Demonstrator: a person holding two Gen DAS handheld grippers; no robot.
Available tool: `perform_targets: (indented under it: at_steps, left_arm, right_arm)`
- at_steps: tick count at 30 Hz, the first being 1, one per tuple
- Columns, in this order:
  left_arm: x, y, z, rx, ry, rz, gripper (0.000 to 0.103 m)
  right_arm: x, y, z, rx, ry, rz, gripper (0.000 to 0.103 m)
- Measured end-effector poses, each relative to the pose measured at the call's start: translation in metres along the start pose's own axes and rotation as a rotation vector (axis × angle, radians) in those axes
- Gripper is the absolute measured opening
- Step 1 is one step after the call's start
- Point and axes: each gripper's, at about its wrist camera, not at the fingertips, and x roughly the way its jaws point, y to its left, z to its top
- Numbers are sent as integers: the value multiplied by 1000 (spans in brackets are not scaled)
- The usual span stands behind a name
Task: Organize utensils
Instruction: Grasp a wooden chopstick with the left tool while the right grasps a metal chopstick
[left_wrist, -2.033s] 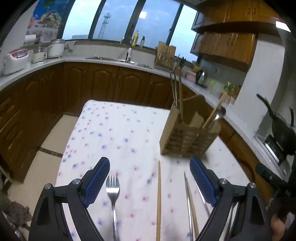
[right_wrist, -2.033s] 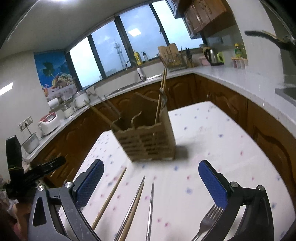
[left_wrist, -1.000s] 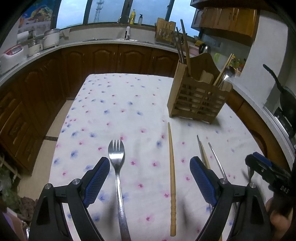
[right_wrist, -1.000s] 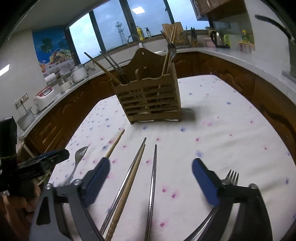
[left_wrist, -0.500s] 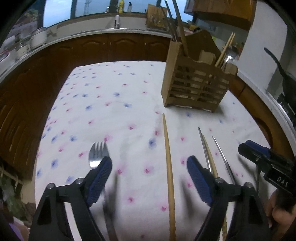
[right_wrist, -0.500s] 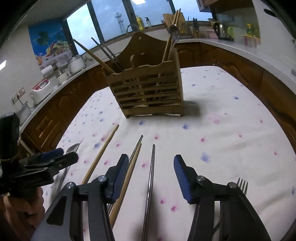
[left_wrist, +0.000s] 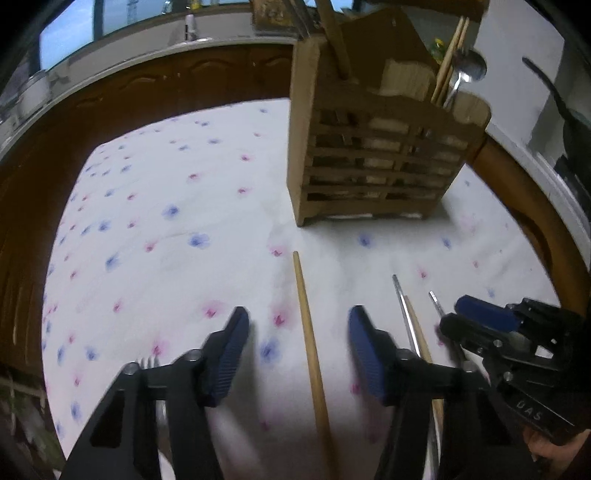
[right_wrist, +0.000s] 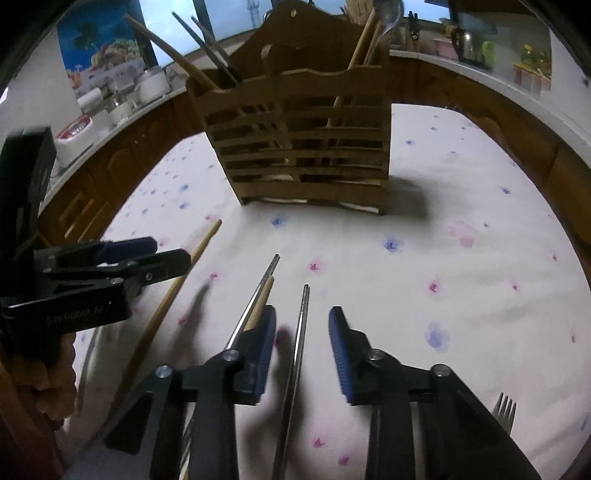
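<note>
Both grippers (right (left_wrist: 484, 325) marked "DAS") straddle chopsticks.

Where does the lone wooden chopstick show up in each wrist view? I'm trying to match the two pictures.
Left wrist: the wooden chopstick lies centre, between the left gripper's open fingers, pointing toward the holder.
Right wrist: the same chopstick lies left of centre, partly behind the left gripper, outside the right gripper's fingers.
Shared landmark: the wooden utensil holder beyond its tip.
</note>
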Motion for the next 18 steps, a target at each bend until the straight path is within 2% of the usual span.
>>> perform_targets:
  at_steps: [1,2,7,10,12,13,16,18]
  left_arm:
    - [7,-1,2,10,20,3,38]
    - [14,-2,2,21,32,8,35]
    - [21,-11,5,77,16,50,32]
    - [22,-14,4,90,4,46,15]
    - [22,-16,3,97,3,44,9]
    - [23,-17,3,101,2,48,8]
    - [22,-17,1,104,-1,56,6]
    - [17,-16,-1,97,-2,53,5]
  right_arm:
    - [2,1,1,-9,8,-2,27]
    - [5,1,1,-22,21,-6,27]
    - [7,2,1,-65,18,-12,27]
    - [7,6,0,-103,17,-40,25]
    - [7,8,-1,-121,16,-58,25]
    - [7,8,0,-121,16,-59,23]
    - [9,7,4,-111,23,-55,6]
    - [9,5,5,-100,26,-44,6]
